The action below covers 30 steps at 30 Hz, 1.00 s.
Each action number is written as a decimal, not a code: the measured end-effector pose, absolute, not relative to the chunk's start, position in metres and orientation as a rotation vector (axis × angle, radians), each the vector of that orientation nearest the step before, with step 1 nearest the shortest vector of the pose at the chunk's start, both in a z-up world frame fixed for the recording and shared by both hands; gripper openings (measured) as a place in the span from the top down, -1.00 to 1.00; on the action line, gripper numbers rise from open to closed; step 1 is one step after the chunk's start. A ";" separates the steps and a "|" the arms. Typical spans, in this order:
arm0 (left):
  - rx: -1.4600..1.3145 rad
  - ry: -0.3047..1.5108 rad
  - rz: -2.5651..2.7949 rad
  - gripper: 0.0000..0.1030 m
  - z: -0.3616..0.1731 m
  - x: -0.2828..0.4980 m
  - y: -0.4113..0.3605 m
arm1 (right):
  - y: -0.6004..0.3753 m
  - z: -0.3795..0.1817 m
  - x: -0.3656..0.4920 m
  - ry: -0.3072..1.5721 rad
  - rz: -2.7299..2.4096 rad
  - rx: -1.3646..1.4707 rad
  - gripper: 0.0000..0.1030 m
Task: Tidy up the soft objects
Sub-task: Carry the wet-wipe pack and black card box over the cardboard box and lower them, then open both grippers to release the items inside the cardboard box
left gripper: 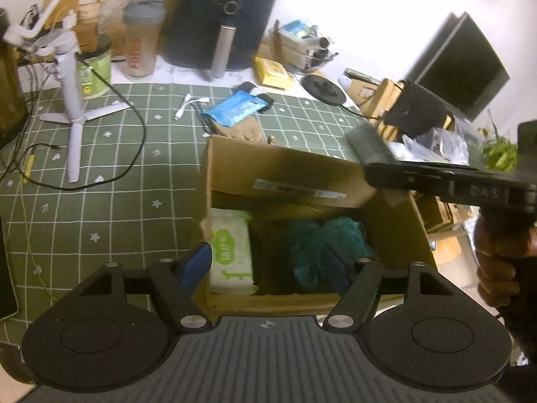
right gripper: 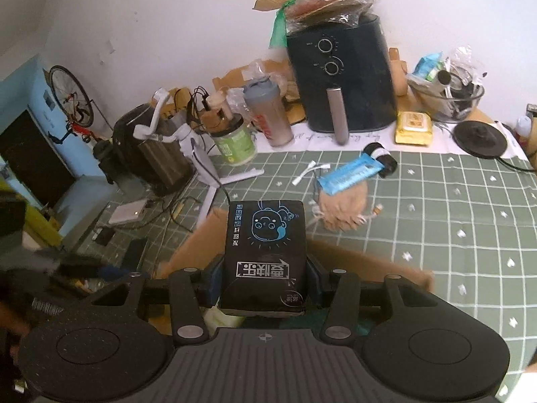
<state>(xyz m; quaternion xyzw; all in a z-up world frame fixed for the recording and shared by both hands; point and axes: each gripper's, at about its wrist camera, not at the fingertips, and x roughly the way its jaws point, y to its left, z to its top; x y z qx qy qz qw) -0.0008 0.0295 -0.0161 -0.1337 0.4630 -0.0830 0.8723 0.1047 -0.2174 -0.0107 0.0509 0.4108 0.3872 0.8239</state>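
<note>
An open cardboard box stands on the green checked tablecloth. Inside it lie a white-and-green tissue pack on the left and a teal bath pouf on the right. My left gripper hangs open over the box with nothing between its fingers. My right gripper is shut on a black tissue pack with a blue cartoon face, held above the box's near corner. In the left wrist view that pack shows blurred over the box's right side, with a hand on the handle.
Behind the box lie a blue wipes pack, a tan pouch, a yellow pack and white adapters. A black air fryer, a shaker bottle, a white tripod and cables crowd the back and left.
</note>
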 end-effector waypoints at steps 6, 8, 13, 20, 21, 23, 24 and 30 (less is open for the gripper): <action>-0.295 0.948 -0.129 -0.37 -0.013 -0.007 0.042 | -0.194 -0.016 0.105 0.888 0.857 0.045 -0.81; -0.304 0.947 -0.113 -0.37 -0.014 -0.007 0.047 | -0.196 -0.020 0.103 0.904 0.840 0.039 -0.86; -0.308 0.951 -0.079 -0.37 -0.017 -0.005 0.057 | -0.212 -0.027 0.100 0.922 0.765 0.004 -0.91; -0.284 0.964 -0.083 -0.37 -0.022 0.007 0.061 | -0.248 -0.033 0.099 0.899 0.603 -0.005 -0.92; -0.279 0.966 -0.083 -0.37 -0.022 0.009 0.060 | -0.254 -0.035 0.099 0.902 0.588 0.006 -0.92; -0.267 0.971 -0.088 -0.37 -0.023 0.014 0.059 | -0.264 -0.039 0.098 0.906 0.555 0.024 -0.92; -0.262 0.975 -0.092 -0.37 -0.024 0.016 0.058 | -0.267 -0.041 0.098 0.910 0.542 0.029 -0.92; -0.221 1.002 -0.130 -0.37 -0.031 0.032 0.049 | -0.280 -0.057 0.097 0.950 0.505 0.078 -0.92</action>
